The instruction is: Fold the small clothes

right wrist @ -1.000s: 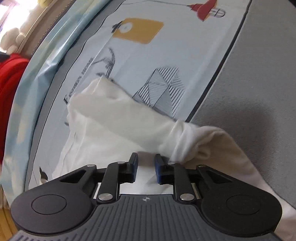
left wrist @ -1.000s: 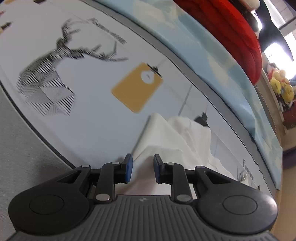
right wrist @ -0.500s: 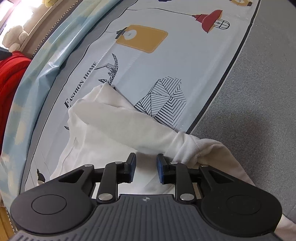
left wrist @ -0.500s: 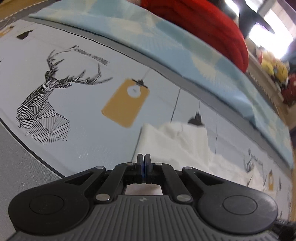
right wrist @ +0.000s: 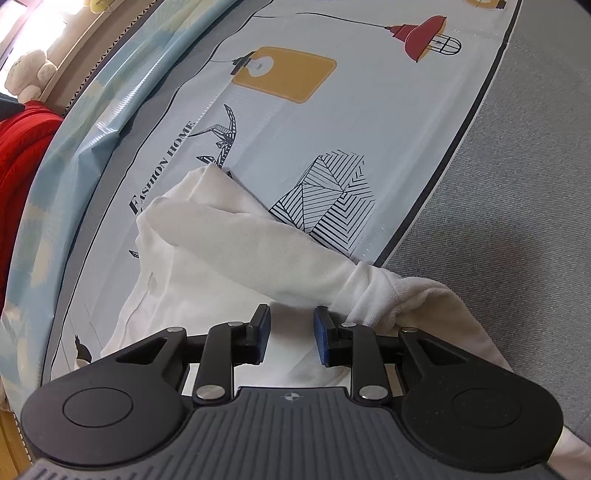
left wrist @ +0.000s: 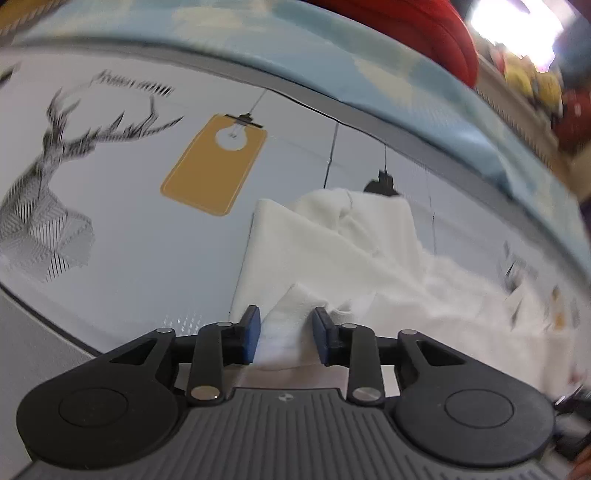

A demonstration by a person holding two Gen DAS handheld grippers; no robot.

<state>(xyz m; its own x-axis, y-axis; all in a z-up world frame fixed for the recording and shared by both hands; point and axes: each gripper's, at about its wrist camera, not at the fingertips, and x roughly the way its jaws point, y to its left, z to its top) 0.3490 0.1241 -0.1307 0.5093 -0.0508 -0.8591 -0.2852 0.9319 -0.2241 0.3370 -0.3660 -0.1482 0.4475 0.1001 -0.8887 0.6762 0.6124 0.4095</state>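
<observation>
A small white garment [left wrist: 354, 251] lies crumpled on a printed light-blue mat [left wrist: 147, 229]. In the left wrist view my left gripper [left wrist: 284, 334] is open, with a ribbed white edge of the garment lying between its blue pads, which do not press on it. In the right wrist view the garment [right wrist: 236, 243] stretches from the mat onto the grey surface, one sleeve rolled across it. My right gripper [right wrist: 291, 332] is open just above the cloth and holds nothing.
The mat carries prints: a deer [left wrist: 48, 184], a yellow tag [left wrist: 218, 166], a red lamp [right wrist: 424, 37]. Grey fabric surface [right wrist: 517, 184] lies to the right. A pale blue cover [left wrist: 369, 74] and a red quilted item [left wrist: 406, 29] lie behind the mat.
My left gripper shut half a second ago and has opened again, now with the garment's ribbed edge between its pads. My right gripper stayed open and opened slightly wider.
</observation>
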